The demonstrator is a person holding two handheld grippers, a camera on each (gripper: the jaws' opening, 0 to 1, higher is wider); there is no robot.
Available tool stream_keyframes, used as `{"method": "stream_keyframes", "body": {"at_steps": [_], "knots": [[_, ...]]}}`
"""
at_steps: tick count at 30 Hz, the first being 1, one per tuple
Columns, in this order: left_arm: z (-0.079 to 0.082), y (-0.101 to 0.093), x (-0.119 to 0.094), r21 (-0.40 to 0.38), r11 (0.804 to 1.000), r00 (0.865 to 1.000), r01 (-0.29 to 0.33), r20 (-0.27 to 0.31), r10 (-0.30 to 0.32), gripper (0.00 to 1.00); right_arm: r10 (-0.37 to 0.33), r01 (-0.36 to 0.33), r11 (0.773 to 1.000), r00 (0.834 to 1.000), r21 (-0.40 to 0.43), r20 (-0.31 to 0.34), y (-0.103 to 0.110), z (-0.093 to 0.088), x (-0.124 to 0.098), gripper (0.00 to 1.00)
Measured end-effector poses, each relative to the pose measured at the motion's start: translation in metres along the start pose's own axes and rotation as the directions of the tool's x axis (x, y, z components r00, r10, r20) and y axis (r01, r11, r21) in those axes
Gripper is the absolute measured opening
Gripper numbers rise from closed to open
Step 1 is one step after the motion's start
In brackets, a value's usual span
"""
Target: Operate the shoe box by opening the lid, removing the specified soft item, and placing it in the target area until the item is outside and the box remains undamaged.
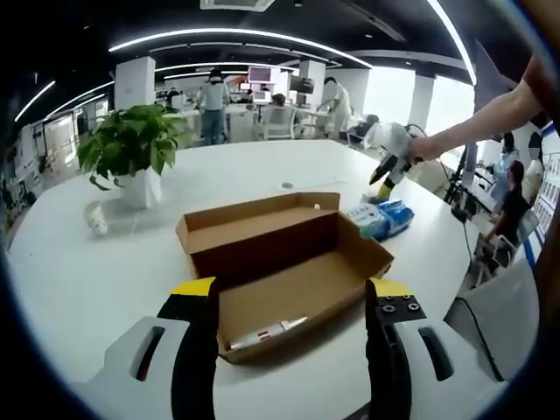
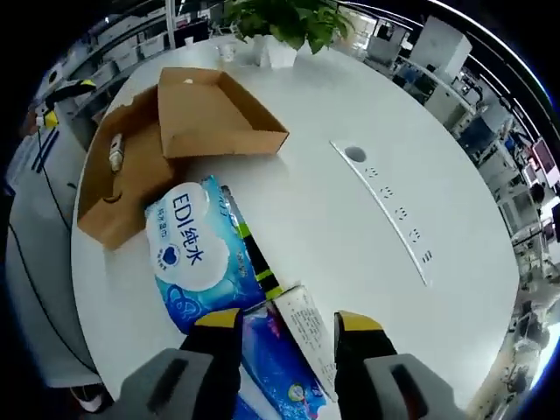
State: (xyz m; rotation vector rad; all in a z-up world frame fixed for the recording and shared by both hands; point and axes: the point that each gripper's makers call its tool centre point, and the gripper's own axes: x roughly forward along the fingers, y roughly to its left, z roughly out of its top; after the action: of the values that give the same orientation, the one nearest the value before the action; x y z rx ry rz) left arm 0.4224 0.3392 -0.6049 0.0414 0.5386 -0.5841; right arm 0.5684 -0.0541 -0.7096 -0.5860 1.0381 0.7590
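The biggest thing is the round white table (image 1: 105, 280), which carries everything else. On it stands the brown cardboard shoe box (image 1: 289, 280), open, with its lid (image 1: 254, 223) folded back and standing up behind the tray. Inside the box, near the front wall, lies a small tube-like item (image 1: 267, 332); I cannot tell exactly what it is. In the right gripper view the same box (image 2: 118, 188) is seen from the other side, and the lid (image 2: 219, 114) lies tilted over the table.

The soft item, a blue and white pack of tissues (image 2: 197, 258) with the print "EDI", lies on the table outside the box, just beside its side wall. In the left gripper view this pack (image 1: 381, 219) is at the right end of the box. A second, darker blue pack (image 2: 280, 363) and a narrow white carton (image 2: 306, 328) lie next to it, partly between the jaws of the right gripper.

A green potted plant (image 1: 131, 149) in a white pot stands well apart from the box.

The left gripper (image 1: 293, 302) hovers in front of the box, jaws wide apart and holding nothing. The right gripper (image 2: 284, 328) is above the packs, jaws apart; whether they touch the carton I cannot tell. In the left gripper view it (image 1: 385, 179) hangs above the pack, held by a hand (image 1: 424, 149).
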Motion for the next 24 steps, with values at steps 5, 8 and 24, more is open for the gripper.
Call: {"method": "stream_keyframes", "body": {"at_steps": [5, 8, 24], "knots": [[0.002, 0.001, -0.001, 0.002, 1.000, 1.000, 0.009, 0.006, -0.009, 0.68, -0.036, 0.036, 0.999, 0.998, 0.013, 0.042, 0.009, 0.007, -0.006, 0.40], [0.003, 0.000, -0.002, 0.005, 1.000, 1.000, 0.015, 0.009, -0.015, 0.68, -0.036, 0.031, 0.998, 0.995, 0.052, 0.090, 0.019, 0.016, -0.010, 0.40], [0.005, -0.001, -0.005, -0.015, 1.000, 1.000, 0.005, 0.031, -0.005, 0.67, -0.031, -0.011, 0.991, 0.947, 0.130, 0.320, 0.074, 0.054, -0.028, 0.46]]}}
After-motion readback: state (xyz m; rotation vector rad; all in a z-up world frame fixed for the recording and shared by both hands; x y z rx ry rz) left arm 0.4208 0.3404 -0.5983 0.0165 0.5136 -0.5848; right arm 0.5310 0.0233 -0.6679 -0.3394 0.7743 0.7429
